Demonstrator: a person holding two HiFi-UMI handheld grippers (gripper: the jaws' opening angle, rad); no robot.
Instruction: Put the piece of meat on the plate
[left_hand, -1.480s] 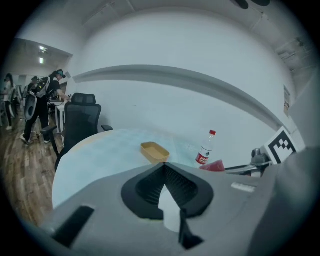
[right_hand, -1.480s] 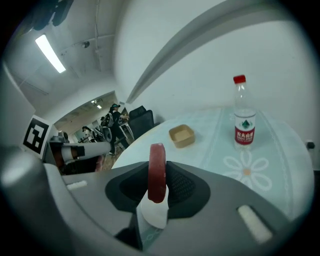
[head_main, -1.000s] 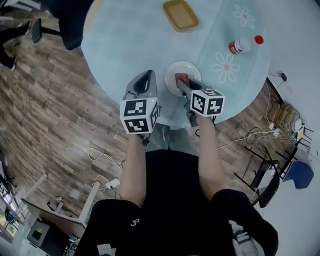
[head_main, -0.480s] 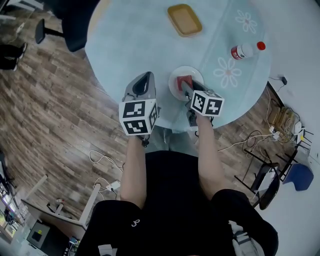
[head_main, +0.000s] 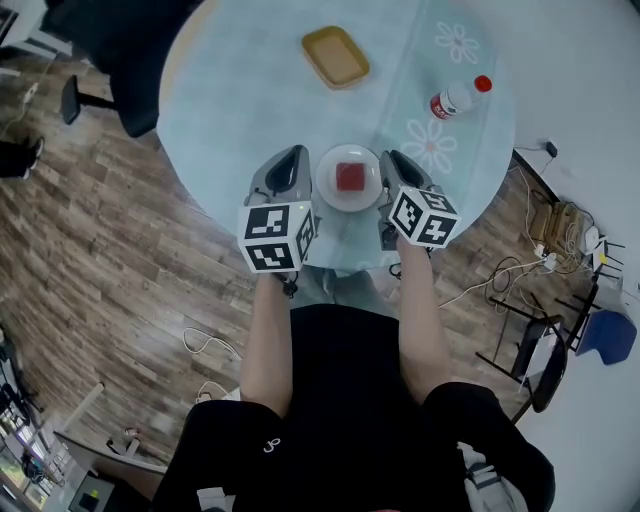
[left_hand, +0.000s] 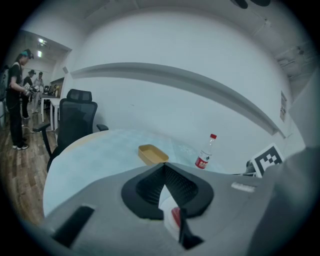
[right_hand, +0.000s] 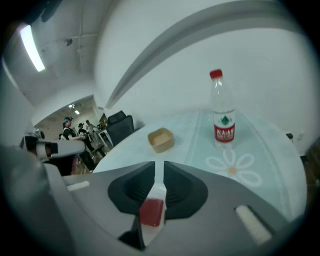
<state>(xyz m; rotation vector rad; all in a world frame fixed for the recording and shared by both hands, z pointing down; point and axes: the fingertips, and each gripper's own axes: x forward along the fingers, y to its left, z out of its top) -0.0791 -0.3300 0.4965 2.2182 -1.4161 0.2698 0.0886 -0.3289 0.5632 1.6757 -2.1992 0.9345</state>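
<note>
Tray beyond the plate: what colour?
The tray is mustard yellow, clearest in the head view.

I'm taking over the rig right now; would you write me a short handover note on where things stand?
Left gripper: jaws shut, empty, beside the plate's left edge.
Right gripper: jaws have just been closing, a narrow gap remains, nothing between them; beside the plate's right edge.
Meat: lying in the middle of the plate, free of both grippers.
Done: the meat is on the plate.
Left: nothing apparent; probably just draw both grippers away from the plate.
</note>
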